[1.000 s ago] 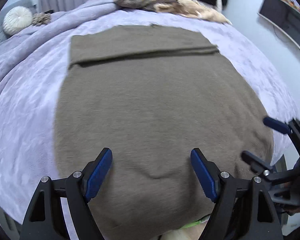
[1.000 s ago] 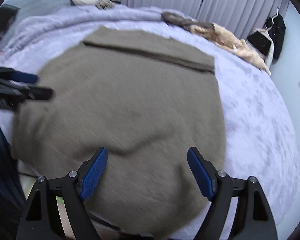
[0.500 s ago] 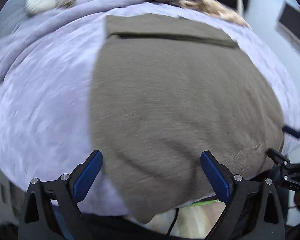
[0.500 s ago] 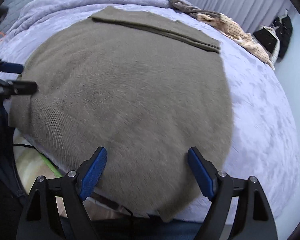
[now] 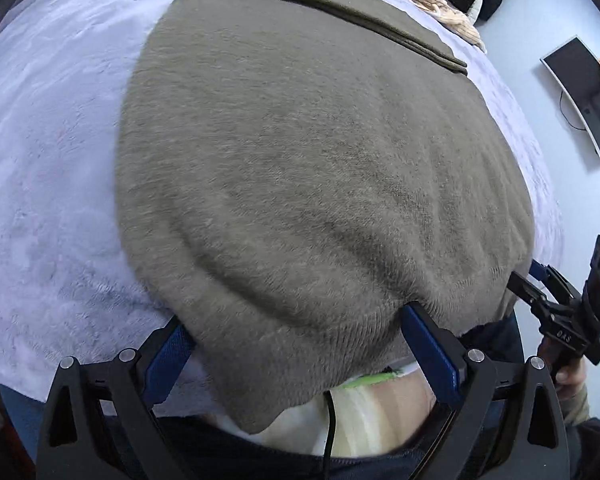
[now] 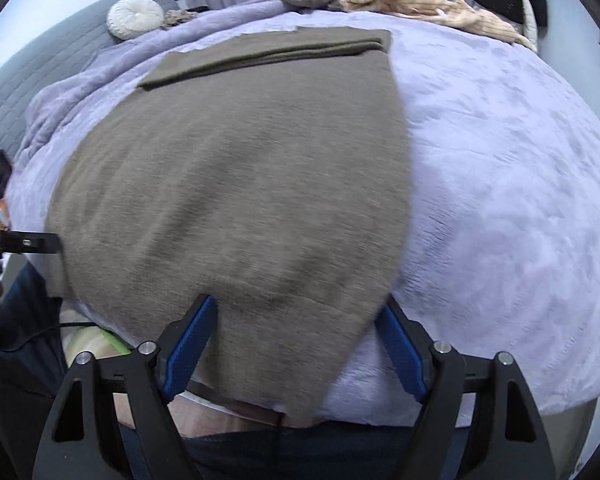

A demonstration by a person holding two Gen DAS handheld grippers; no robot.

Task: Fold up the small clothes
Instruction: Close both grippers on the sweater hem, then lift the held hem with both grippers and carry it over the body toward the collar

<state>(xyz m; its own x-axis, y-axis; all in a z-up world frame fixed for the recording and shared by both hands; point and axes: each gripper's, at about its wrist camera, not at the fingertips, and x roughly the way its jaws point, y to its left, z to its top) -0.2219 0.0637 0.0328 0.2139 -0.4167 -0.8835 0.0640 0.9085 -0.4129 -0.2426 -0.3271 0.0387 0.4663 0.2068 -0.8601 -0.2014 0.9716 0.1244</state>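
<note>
So we've got the sweater [image 5: 320, 168] spread flat on the bed [image 5: 52, 140], far end already folded over into a band near the bed's far edge, and the near hem hanging off the near edge toward us. Both tongs are wide apart with nothing clamped. The left gripper [image 5: 296, 344] straddles the hem at the sweater's near-left corner, and the right gripper [image 6: 296, 344] does the same at the near-right corner. The cloth sits between the pads, but neither is pinching yet.

What could go wrong from here, as we see it:
- The knit is thick and fuzzy, so if the jaws close on just the fluffy edge, the hem may slip out halfway through the lift.
- Biting too deep could grab the bed's purple blanket along with it and drag that up too.
- If one side grips further in than the other, the fold will land crooked against that far band.

Writing: there's small lettering on the body of the right gripper in the left camera, but it's too tiny and tilted for us to read properly. No brand tag visible on the sweater.
</note>
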